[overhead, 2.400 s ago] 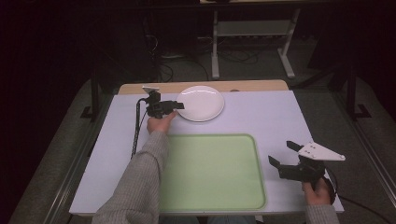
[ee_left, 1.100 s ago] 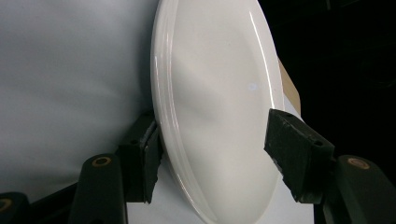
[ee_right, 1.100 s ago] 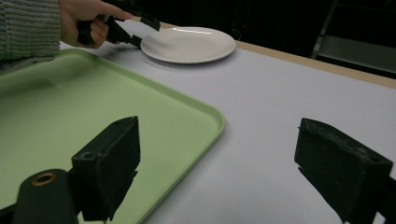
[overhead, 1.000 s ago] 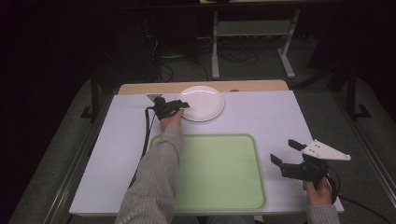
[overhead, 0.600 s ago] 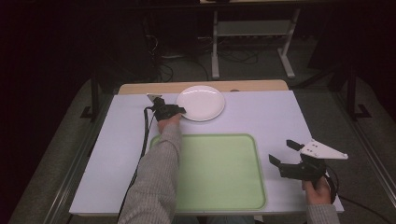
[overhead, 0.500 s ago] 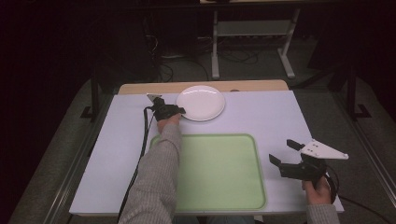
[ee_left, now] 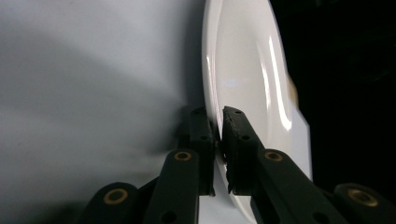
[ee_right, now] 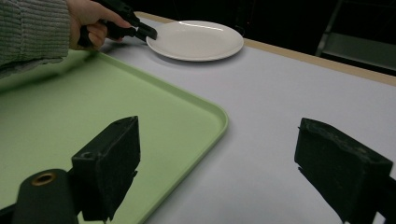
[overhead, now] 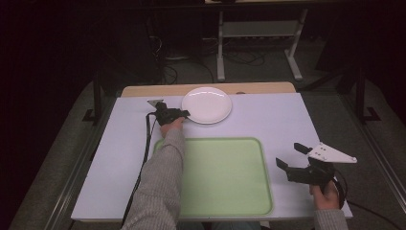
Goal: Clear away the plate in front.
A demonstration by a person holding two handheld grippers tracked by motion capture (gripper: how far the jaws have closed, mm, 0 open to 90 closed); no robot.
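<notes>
Left gripper (ee_left: 217,135): jaws just closed, clamped on white plate (overhead: 207,104) rim.
Right gripper (overhead: 290,162): jaws apart, idle.
Technique: lift level, carry to green tray (overhead: 225,177).

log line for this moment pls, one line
left gripper: fingers shut on plate rim | right gripper: open, idle right of tray | plate: on table, not yet lifted
</notes>
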